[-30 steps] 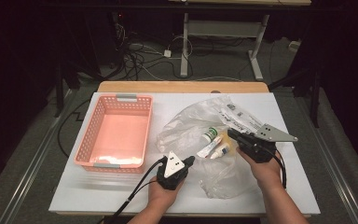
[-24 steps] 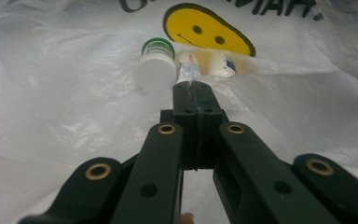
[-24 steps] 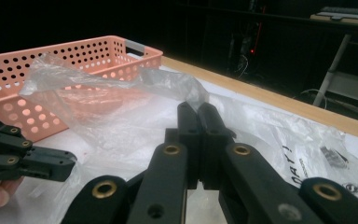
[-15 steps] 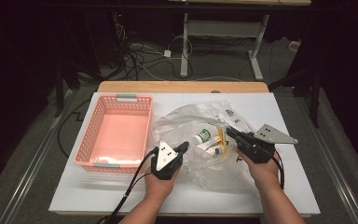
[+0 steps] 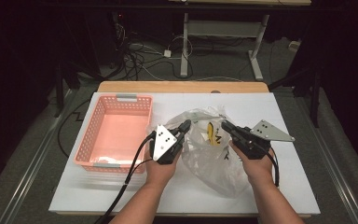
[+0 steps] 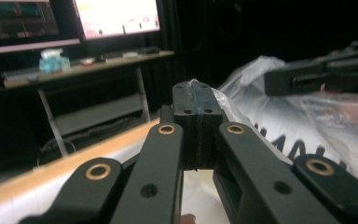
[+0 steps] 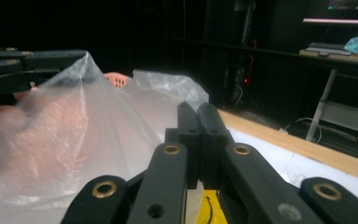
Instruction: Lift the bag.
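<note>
Overhead light brightens the white table (image 5: 284,107) against dark surroundings; both close views look soft, slightly blurred.

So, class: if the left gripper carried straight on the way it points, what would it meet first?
Probably the clear plastic bag already pinched by the left gripper; beyond it, perhaps the right gripper, though depth is unclear.

A pink basket (image 5: 114,135) sits on the white table (image 5: 279,112).

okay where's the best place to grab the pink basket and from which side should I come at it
Probably the near short rim of the pink basket, by its grey handle strip. Come from above on the person's side, one jaw inside the wall, one outside. The basket sits upright and open-topped, its lattice walls are thin enough to pinch, and that end lies closest to the left gripper.
</note>
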A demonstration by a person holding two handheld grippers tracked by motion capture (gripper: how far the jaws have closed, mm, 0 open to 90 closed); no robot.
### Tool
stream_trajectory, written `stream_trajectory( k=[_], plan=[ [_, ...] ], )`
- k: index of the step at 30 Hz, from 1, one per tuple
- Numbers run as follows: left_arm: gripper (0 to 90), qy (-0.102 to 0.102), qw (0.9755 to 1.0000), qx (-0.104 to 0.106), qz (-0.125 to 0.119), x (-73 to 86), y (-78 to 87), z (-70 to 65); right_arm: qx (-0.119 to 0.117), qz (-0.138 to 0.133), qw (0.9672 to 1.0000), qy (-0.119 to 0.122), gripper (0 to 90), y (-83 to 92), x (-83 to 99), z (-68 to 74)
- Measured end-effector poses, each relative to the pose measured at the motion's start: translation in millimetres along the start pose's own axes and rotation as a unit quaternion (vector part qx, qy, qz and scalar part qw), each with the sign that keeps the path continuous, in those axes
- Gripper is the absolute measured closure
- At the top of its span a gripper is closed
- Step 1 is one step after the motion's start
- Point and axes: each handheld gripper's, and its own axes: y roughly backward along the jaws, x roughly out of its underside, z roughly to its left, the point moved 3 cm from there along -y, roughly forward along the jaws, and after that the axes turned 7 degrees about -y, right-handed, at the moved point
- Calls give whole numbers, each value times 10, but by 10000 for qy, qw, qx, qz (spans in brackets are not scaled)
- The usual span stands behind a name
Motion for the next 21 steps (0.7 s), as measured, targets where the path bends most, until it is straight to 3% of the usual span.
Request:
stream_trajectory(
  k=[12,21],
  plan=[
    [885,-221,9986,-43,-471,-529,-137,129,58,-403,9992,-11,900,-78,-264,9],
    [885,-500,9957,-41,-779,-896,-198,130,59,-571,9983,92,900,-79,-466,12]
  ],
)
